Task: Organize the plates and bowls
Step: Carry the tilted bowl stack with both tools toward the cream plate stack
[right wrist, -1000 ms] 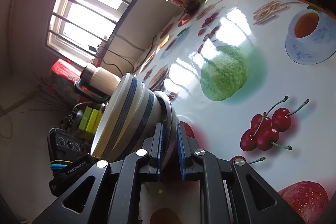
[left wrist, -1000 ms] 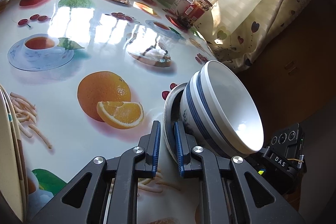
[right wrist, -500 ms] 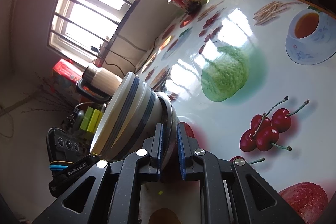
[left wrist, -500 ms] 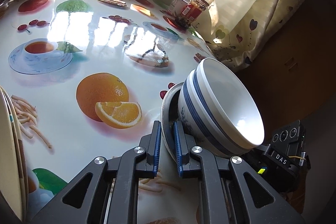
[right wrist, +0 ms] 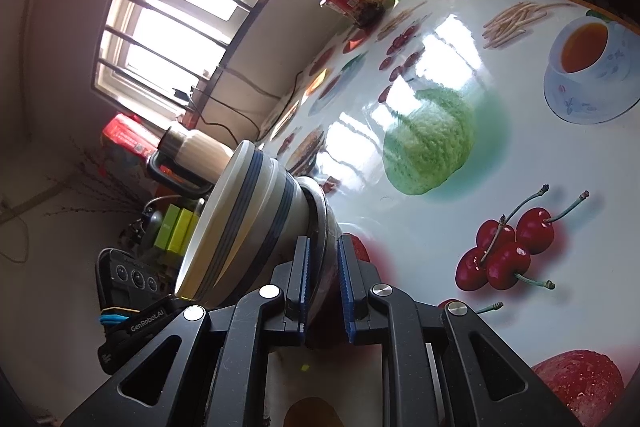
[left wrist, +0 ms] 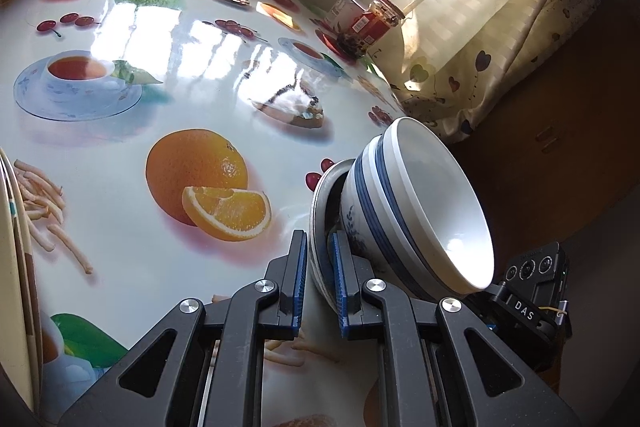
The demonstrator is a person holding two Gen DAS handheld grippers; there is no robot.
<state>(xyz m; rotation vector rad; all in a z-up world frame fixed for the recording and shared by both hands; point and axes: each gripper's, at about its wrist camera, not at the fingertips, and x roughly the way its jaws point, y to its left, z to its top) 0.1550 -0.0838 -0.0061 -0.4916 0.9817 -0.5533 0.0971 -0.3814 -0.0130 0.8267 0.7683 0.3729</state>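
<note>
White porcelain bowls (left wrist: 416, 203) banded in blue, nested one inside another, sit on a small plate (left wrist: 320, 211) that we hold above the glossy fruit-print tablecloth (left wrist: 192, 99), the whole stack appearing tipped in both wrist views. Our left gripper (left wrist: 318, 279) pinches the plate's rim on one side and our right gripper (right wrist: 323, 283) pinches it on the opposite side. From the stack in the left wrist view, a printed orange (left wrist: 196, 171) lies at nine o'clock, two jars (left wrist: 364, 19) stand at twelve, and a heart-patterned curtain (left wrist: 480, 39) hangs at one.
</note>
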